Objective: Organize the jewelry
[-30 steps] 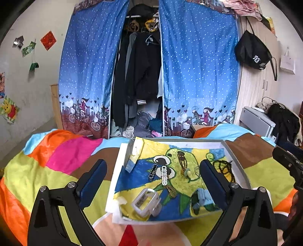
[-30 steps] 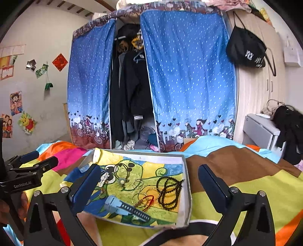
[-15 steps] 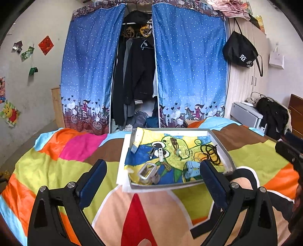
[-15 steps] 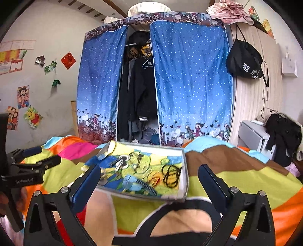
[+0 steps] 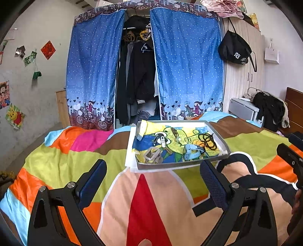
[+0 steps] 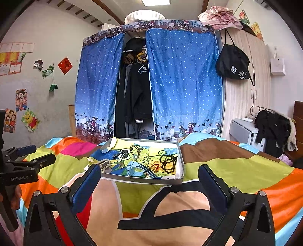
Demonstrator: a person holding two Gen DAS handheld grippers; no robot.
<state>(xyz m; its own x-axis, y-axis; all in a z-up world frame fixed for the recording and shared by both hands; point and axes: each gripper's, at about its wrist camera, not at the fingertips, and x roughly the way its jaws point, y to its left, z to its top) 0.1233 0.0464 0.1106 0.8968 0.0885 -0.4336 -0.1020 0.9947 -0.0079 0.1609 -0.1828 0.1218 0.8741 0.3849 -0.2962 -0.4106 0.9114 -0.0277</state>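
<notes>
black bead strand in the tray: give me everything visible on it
The black bead strand is a string of small, round, dark, glossy beads, looped over itself into a loose pile of several coils rather than laid out straight. It lies flat on the cartoon-printed liner at the right end of the shallow grey tray, close to the right wall. Thin red and gold rings lie just beside it; whether they touch is unclear. Neither gripper touches it. The left wrist view shows the same strand.

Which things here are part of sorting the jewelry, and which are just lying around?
Job: tray, black bead bracelet, blue watch, silver clip.
Lying about: black bag, hanging clothes, pink cloth, wall stickers.
</notes>
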